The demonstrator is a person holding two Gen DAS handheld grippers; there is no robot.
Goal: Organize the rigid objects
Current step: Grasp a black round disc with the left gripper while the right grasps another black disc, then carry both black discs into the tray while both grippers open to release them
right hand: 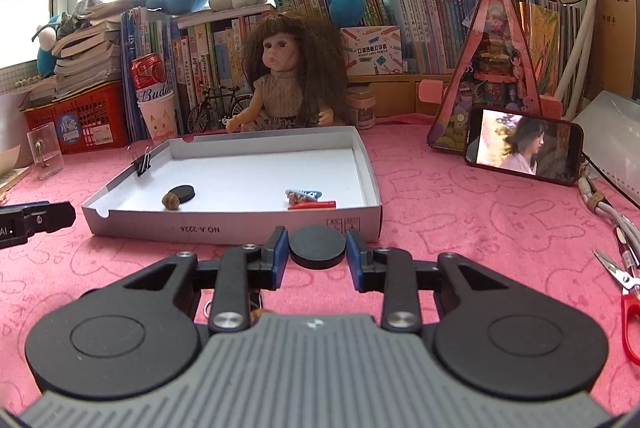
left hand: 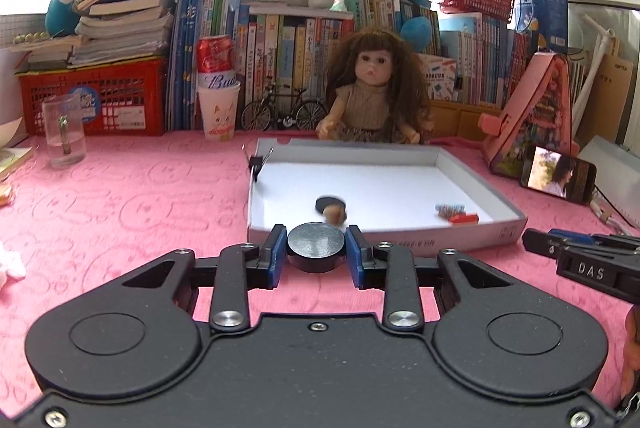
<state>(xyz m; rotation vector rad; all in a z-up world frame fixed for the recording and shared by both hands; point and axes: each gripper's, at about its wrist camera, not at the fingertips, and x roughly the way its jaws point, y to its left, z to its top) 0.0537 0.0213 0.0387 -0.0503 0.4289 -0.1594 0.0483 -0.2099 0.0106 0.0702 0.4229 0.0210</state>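
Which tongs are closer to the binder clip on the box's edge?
Left. The binder clip sits on the box wall just ahead of the left tongs; the right tongs face the box's opposite end.

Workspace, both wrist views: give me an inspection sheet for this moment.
Surface: pink cloth, patterned.
Job's things: white tray holds a disc, nut, clip on its wall, small red and blue bits.
Clutter: scissors, glass, phone.
Grippers: left gripper shut on a black puck; right gripper shut on a flat disc.
Cables: white cable at right.
Surroundings: doll, books, plush toys.
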